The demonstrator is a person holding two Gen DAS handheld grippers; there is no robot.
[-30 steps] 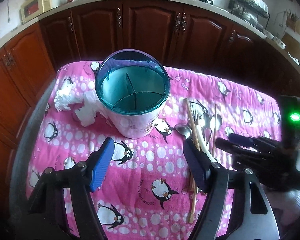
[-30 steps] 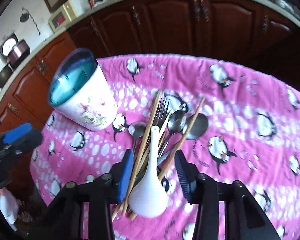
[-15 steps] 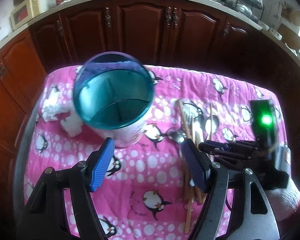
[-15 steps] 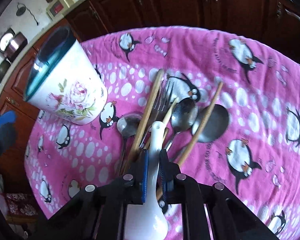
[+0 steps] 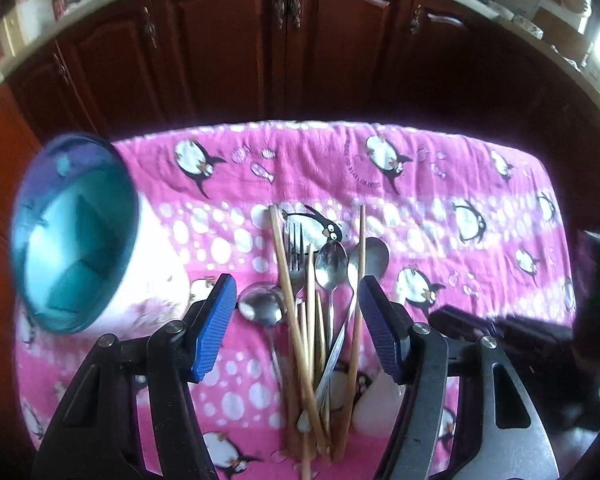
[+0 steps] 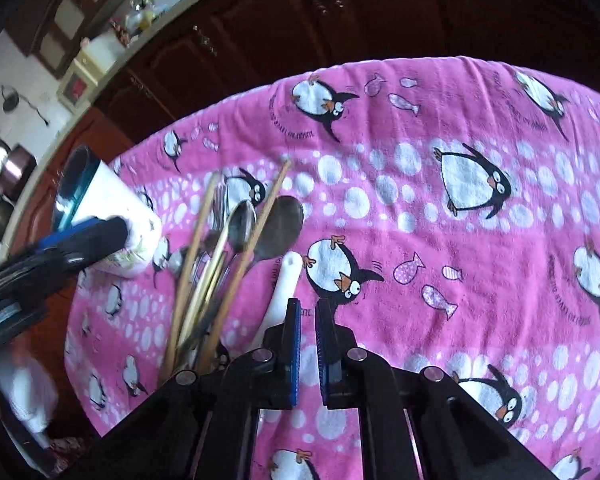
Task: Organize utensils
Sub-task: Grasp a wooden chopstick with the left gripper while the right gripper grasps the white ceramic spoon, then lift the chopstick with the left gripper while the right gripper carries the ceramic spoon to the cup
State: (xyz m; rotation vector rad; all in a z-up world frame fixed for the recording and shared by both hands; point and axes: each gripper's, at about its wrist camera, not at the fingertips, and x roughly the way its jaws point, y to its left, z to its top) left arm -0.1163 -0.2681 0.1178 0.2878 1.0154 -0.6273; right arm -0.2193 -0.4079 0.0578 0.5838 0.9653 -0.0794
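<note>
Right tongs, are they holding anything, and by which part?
Nothing, it seems: the right tongs are shut empty; the white ceramic spoon lies just left of them.

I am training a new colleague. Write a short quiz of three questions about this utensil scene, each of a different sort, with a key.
1. True or false: the left hand-held gripper is open, with the utensil pile between its two fingers.
2. Which colour is the inside of the utensil holder? A) red B) teal C) yellow
3. Fill the gap: in the right wrist view, the white spoon lies to the ___ of the wooden chopsticks.

Key: 1 true; 2 B; 3 right.
</note>
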